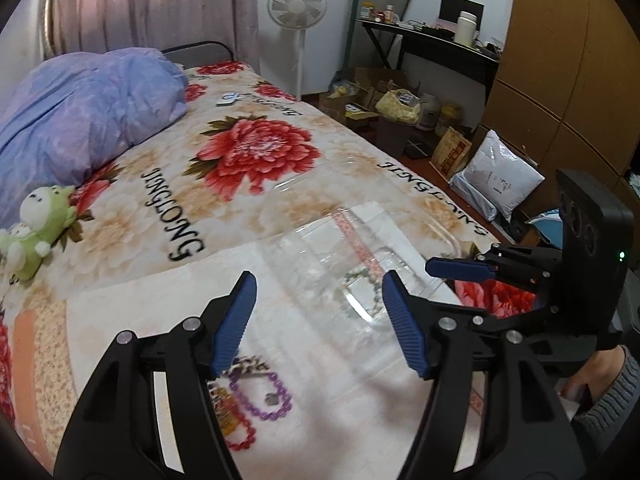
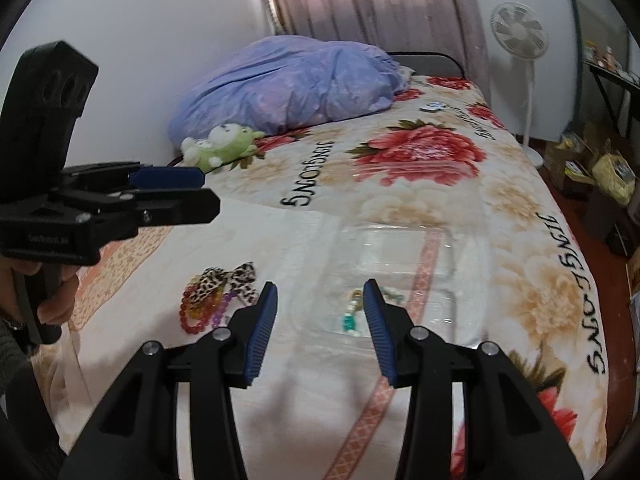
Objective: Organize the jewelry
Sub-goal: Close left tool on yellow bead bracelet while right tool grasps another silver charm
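Floral bedspread [image 1: 256, 152] fills frame. Clear plastic tray [image 2: 436, 248] at centre holds green bead bracelet [image 2: 350, 320]. Purple bead bracelet [image 1: 260, 396] and red bead bracelet [image 2: 192, 316] lie lower left, outside tray. Left gripper [image 1: 320, 320] and right gripper [image 2: 320, 328] both spread, pinching nothing.

both tools hung level side by side, left tool [image 1: 318, 304] and right tool [image 2: 320, 312] spread wide, gripping nothing.
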Motion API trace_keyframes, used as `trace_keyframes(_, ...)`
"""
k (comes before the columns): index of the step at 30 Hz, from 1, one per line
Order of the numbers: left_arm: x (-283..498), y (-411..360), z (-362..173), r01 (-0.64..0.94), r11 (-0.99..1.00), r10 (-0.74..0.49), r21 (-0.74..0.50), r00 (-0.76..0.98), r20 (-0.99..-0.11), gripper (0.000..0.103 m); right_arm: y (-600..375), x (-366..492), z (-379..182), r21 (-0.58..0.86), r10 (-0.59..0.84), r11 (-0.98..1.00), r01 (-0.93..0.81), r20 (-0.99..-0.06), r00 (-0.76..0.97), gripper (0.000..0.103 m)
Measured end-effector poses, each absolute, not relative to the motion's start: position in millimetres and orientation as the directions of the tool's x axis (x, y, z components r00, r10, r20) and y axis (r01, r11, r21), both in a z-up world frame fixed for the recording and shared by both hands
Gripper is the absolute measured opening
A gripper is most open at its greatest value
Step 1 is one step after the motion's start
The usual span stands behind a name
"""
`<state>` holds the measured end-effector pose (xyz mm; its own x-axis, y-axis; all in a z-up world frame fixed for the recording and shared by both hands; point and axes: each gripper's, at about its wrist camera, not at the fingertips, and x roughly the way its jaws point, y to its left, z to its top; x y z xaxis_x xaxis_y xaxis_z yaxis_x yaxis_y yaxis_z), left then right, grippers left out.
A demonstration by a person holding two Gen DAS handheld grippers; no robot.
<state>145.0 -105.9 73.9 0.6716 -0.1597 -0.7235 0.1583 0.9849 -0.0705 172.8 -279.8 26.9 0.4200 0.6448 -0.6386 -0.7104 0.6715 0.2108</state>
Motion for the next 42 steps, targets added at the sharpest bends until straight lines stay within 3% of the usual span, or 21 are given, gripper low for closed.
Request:
trace_keyframes(6,129,-78,76,0.12,0.991,-0.13,-0.066,0.678,-0.724,0.066,-245,159,29,0.19,0.663,0.626,-0.756,-0.641,0.387,0.052)
trace_keyframes(16,104,-36,55,0.086,0.995,-0.099,-0.056,0.657,-0.747,0.066,-204,145,20,0.157,0.651,0.585,-0.796,-0.676,0.345,0.052)
trace_keyframes(42,91,57,-61,-0.012,0.995,-0.077,-0.097,0.506,-0.859,0.066,-135,111,-47,0.025,0.497,0.463,-0.886,-0.835,0.236,0.052)
